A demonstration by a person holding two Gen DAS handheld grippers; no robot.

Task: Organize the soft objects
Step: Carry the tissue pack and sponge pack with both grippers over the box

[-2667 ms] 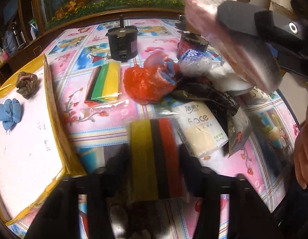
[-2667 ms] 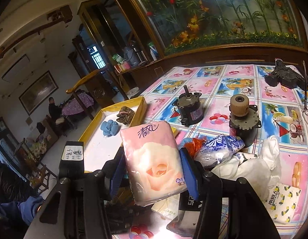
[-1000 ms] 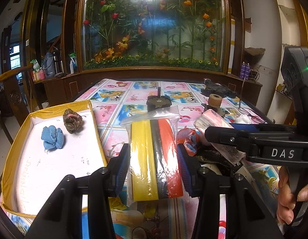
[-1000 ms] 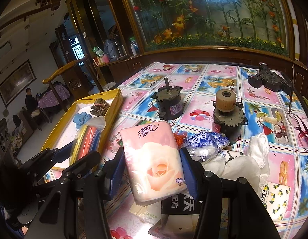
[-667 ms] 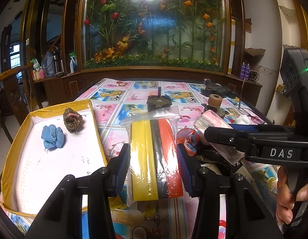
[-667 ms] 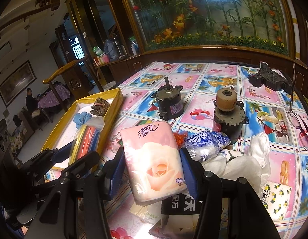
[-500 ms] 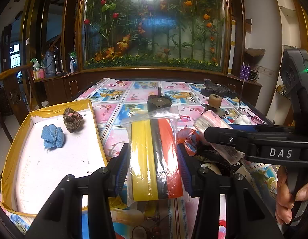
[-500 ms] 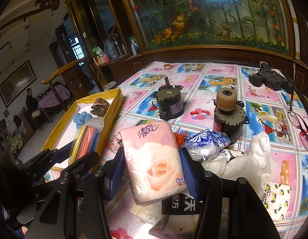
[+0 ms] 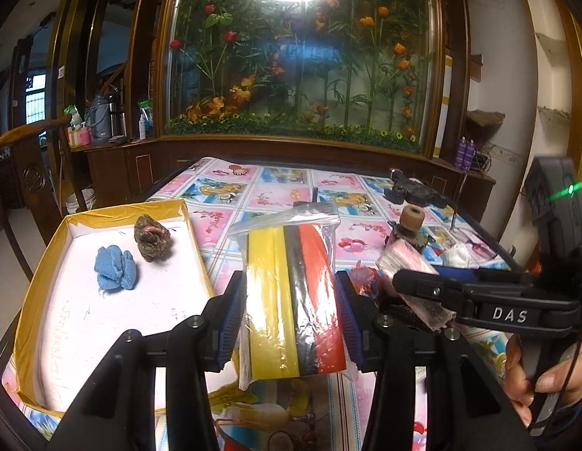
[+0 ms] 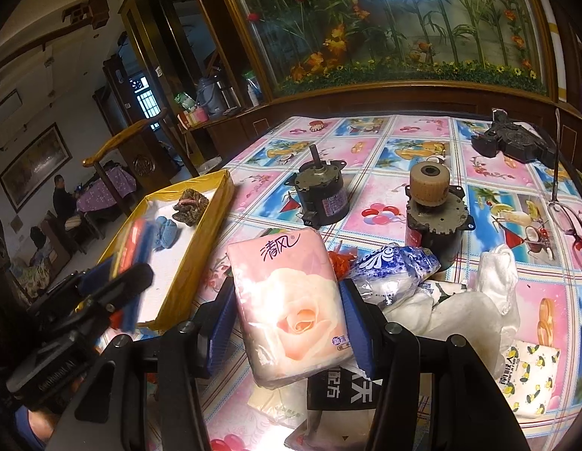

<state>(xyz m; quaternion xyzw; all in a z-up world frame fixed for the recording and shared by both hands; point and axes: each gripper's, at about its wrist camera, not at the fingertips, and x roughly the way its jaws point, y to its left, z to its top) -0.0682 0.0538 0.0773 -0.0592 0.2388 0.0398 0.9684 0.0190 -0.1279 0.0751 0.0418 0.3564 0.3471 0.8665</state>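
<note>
**Two soft packs held above the table, beside the collecting box**

Nearest the lens in the left wrist view, the left gripper (image 9: 291, 315) is clenched on a bagged stack of coloured sponge sheets (image 9: 294, 300): yellow, black and red layers standing upright in a clear, glossy bag whose loose top flares above the pads and whose lower corner hangs free. In the right wrist view, the right gripper (image 10: 287, 323) grasps a pink tissue pack (image 10: 291, 300) printed with a rose, slightly tilted, its soft sides dented by the blue pads. Both packs are clear of the table (image 10: 385, 188).

Risks, as judged: the slick bag may slide between the pads if the left gripper tips, and its trailing corner could catch the rim on the way in. The two grippers stand close together, so a crossing move could knock them against each other. The tissue pack, gripped low, may pivot.

Just beyond the left gripper lies the yellow-rimmed box (image 9: 193, 233), holding a blue cloth ball (image 9: 114, 268) and a brown knitted lump (image 9: 152, 238). Further off, a heap of bags and wrappers (image 10: 396, 267), then two motors (image 10: 321, 197).
</note>
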